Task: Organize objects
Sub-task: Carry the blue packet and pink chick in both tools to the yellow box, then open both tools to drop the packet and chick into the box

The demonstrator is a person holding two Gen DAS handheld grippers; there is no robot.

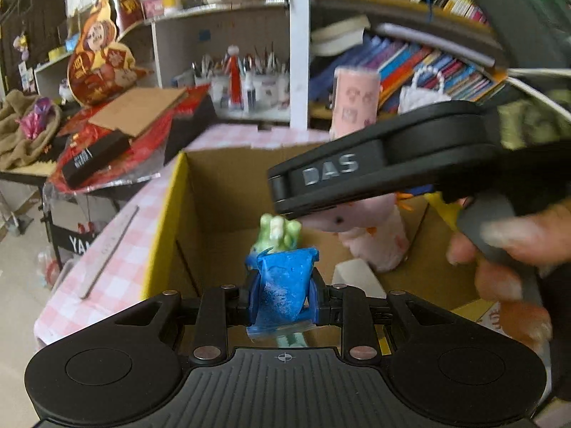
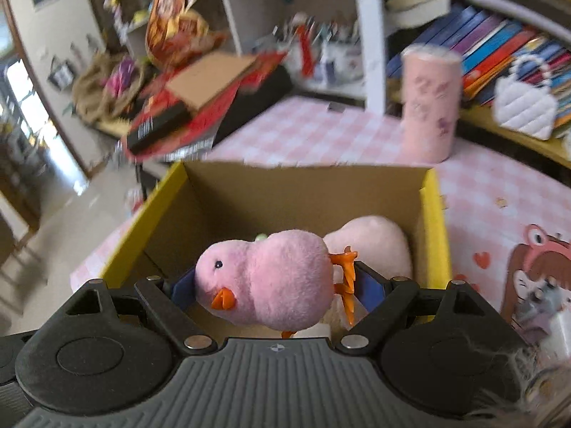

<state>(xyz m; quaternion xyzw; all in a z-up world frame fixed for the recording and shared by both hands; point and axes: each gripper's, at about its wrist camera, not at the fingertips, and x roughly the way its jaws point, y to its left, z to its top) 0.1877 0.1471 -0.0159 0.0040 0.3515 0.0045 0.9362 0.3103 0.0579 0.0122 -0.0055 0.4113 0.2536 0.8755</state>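
My left gripper (image 1: 282,267) is shut on a small green and white toy (image 1: 278,233) in a clear wrapper, held over the open cardboard box (image 1: 167,214) with yellow outer walls. My right gripper (image 2: 276,285) is shut on a pink plush chick (image 2: 271,278) with an orange beak and feet, held sideways above the same box (image 2: 433,232). In the left wrist view the chick (image 1: 332,219) shows under the black housing (image 1: 357,174) of the right tool, which a hand (image 1: 506,249) holds. A second pink plush (image 2: 374,246) lies inside the box.
The box stands on a pink checked tablecloth (image 2: 321,132). A pink cylinder (image 2: 428,107) stands behind it, with a white quilted bag (image 2: 524,107) and shelves of books (image 2: 499,39) beyond. Red and black boxes (image 1: 107,149) pile up at the left. A white item (image 1: 353,278) lies in the box.
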